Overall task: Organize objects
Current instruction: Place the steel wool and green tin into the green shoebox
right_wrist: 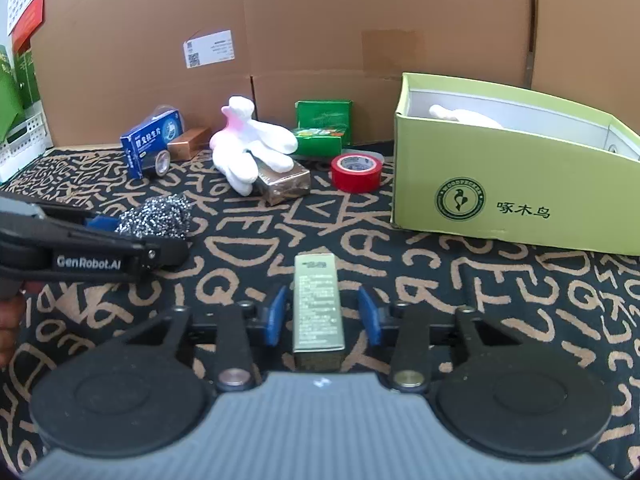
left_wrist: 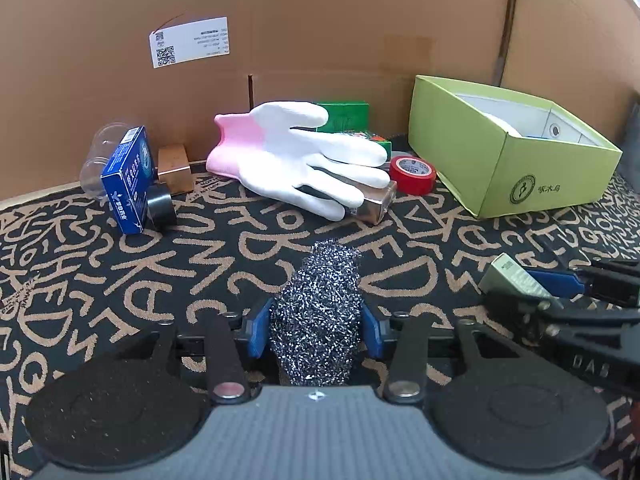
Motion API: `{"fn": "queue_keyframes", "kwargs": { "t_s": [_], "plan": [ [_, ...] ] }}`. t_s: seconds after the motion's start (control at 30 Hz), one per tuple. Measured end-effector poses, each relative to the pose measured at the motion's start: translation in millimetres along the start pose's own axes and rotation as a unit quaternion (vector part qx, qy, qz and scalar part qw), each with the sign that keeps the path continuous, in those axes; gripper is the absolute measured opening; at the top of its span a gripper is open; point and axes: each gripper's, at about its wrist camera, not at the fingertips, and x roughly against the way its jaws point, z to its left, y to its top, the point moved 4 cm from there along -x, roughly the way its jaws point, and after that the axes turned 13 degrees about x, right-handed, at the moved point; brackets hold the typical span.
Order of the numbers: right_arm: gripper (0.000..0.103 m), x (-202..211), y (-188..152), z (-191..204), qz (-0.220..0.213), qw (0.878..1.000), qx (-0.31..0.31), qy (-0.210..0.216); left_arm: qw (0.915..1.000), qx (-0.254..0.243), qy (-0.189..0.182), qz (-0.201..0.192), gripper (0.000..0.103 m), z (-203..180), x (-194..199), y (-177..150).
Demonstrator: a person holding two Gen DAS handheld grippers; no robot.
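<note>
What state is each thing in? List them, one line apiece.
Left gripper: shut on the grey steel-wool scourer.
Right gripper: open, pads clear of the slim olive-gold carton between them.
Light-green cardboard box: lidless, something white inside.
Red tape roll: lying flat.
White-and-pink work glove: draped over a shiny metallic box.

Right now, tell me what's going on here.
A person is tidying with two grippers. The left gripper clamps a scourer. A gold box lies between the right gripper fingers; whether it is pinched is unclear. The green box stands open to the right. A glove and tape lie on the carpet.
</note>
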Motion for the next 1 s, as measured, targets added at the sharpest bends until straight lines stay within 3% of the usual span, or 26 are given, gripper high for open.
{"fn": "queue_keyframes", "kwargs": {
  "t_s": [0.03, 0.27, 0.47, 0.67, 0.8, 1.0],
  "plan": [
    [0.022, 0.7, -0.2, -1.4, -0.002, 1.000, -0.004, 0.002, 1.0000, -0.001, 0.001, 0.001, 0.045, -0.7, 0.2, -0.3],
    [0.022, 11.1, -4.7, -11.2, -0.019, 0.999, -0.038, 0.022, 0.9999, -0.010, 0.003, 0.012, 0.039, -7.8, 5.7, 0.3],
    [0.022, 55.4, -2.1, -32.4, -0.069, 0.995, -0.061, 0.032, 0.9957, -0.022, -0.089, -0.015, 0.039, -43.4, 44.8, 24.1],
    [0.022, 107.1, 31.7, -83.2, -0.147, 0.987, -0.047, -0.047, 0.9817, -0.051, -0.172, -0.065, 0.039, -110.3, 57.9, 77.7],
    [0.022, 115.3, 51.2, -124.3, -0.163, 0.979, -0.031, -0.122, 0.9778, -0.067, -0.185, -0.071, 0.039, -155.7, 30.4, 103.6],
    [0.022, 76.4, 66.1, -187.9, -0.135, 0.973, -0.030, -0.186, 0.9842, -0.062, -0.160, -0.043, 0.039, -198.1, -45.1, 121.6]
  ]
}}
